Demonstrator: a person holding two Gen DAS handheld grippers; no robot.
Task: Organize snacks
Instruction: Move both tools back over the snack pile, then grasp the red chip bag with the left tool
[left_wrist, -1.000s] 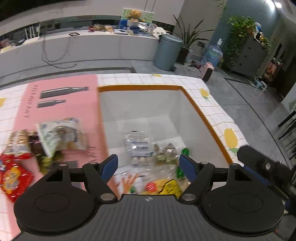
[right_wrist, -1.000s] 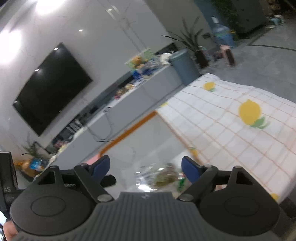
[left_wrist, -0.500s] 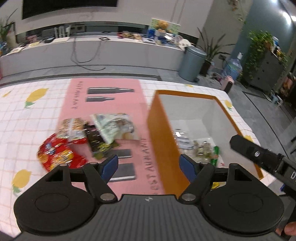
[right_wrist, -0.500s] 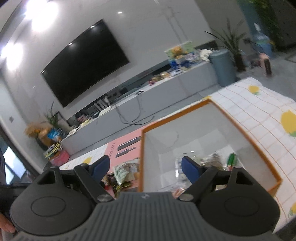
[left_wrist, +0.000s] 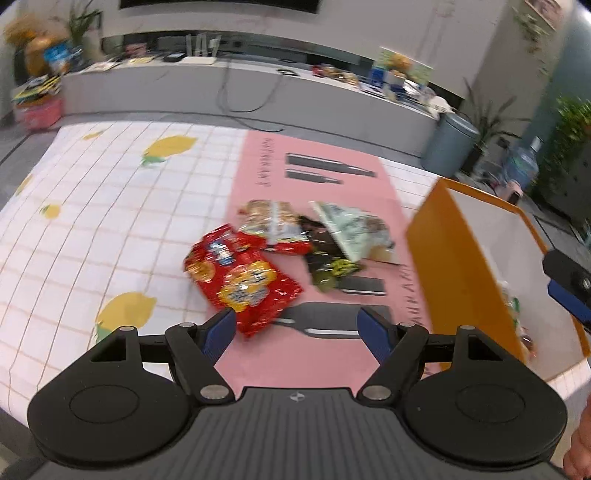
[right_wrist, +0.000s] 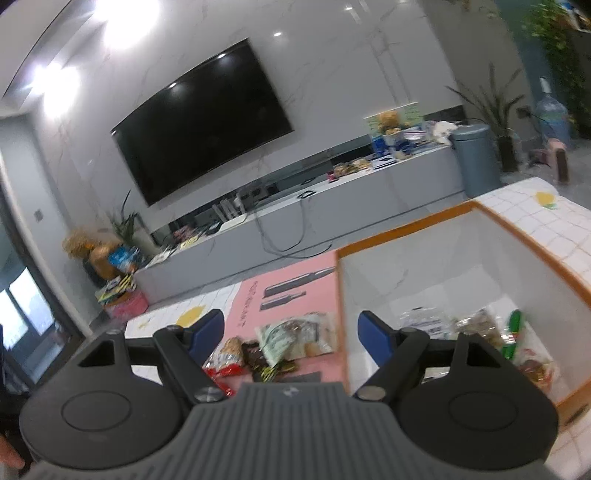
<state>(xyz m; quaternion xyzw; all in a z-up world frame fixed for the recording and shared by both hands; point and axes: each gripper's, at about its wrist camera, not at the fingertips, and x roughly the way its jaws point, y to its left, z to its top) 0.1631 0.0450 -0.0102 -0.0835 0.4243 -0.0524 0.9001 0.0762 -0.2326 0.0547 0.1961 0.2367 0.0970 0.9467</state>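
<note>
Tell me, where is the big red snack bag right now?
In the left wrist view, the red snack bag lies at the pink mat's left edge, nearest of the loose packets, left of the orange-rimmed box.

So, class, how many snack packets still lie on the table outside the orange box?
4: red nearest, beige-and-red behind it, dark beside, pale green nearest the box. More may hide underneath.

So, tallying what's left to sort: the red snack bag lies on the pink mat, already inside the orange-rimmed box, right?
Not inside. The red snack bag lies on the pink mat, outside the orange-rimmed box, to its left, as the left wrist view shows.
</note>
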